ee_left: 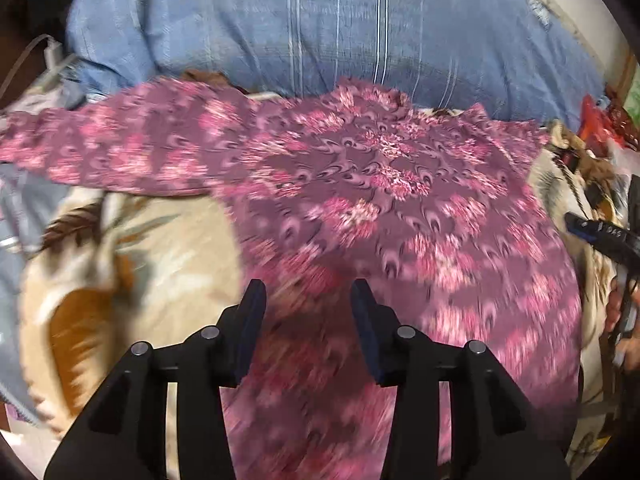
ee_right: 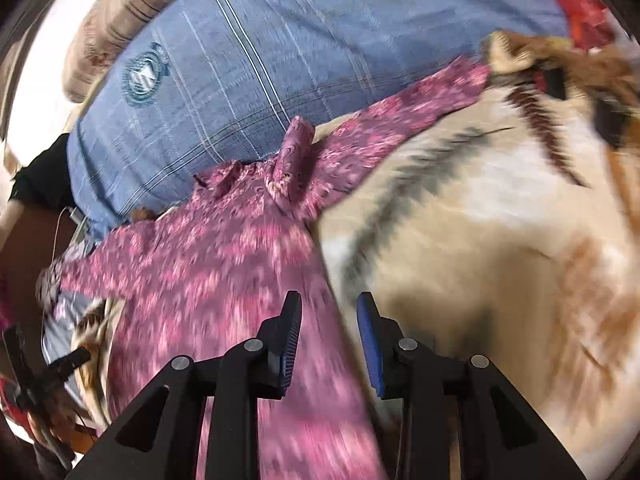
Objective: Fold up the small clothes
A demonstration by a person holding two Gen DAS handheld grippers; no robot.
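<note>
Both claws stand released, with nothing between the pads. The left claw (ee_left: pixel 308 300) hangs over the lower body of the purple top (ee_left: pixel 380 184); the right claw (ee_right: pixel 330 316) hangs over that top's right edge, where cloth meets blanket (ee_right: pixel 480 240).

The top lies spread on the patterned blanket, sleeves out to either side, collar toward the blue pillow (ee_left: pixel 320 20). No fold is visible yet, apart from a raised pleat near the collar in the right wrist view.

Risks, as judged:
- The blanket is soft and rumpled. A claw closing at the hem may pinch blanket along with the top and drag both.
- The raised pleat, if left, would be pressed into any fold.
- The far sleeve ends lie against the pillow and the clutter at the bed's edge; a lift could snag them.
- Heavy blur in both views makes edge location uncertain; a grasp could miss the hem.
</note>
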